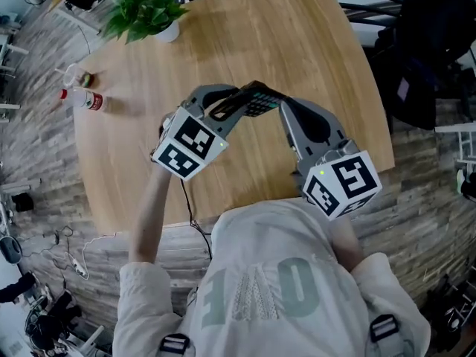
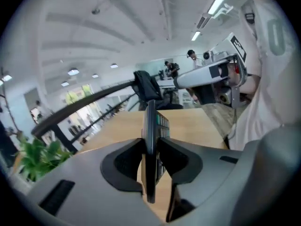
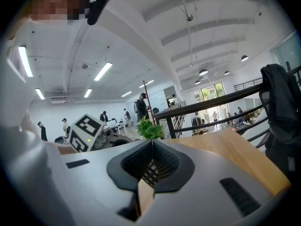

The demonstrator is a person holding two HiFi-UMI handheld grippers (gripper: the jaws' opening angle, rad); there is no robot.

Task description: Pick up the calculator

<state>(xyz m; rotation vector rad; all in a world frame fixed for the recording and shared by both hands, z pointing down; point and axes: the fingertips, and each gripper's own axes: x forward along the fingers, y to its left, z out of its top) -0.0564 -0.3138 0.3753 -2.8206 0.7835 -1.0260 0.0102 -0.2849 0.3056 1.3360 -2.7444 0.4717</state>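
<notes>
In the head view the dark calculator (image 1: 259, 100) hangs above the round wooden table (image 1: 297, 43), with my left gripper (image 1: 247, 101) shut on it. The left gripper view shows the calculator (image 2: 151, 119) edge-on and upright, its keys facing right, while the pads of my left gripper (image 2: 150, 147) press on both its faces. My right gripper (image 1: 285, 110) reaches in from the right, its tip just beside the calculator. In the right gripper view the pads of my right gripper (image 3: 151, 147) meet at the tips and I see nothing held between them.
A potted plant (image 1: 149, 13) stands at the table's far left edge. A red-labelled bottle (image 1: 85, 99) and a clear cup (image 1: 72, 74) are at the left edge. A dark jacket on a chair (image 1: 424, 58) is to the right of the table. Cables lie on the floor (image 1: 74, 259).
</notes>
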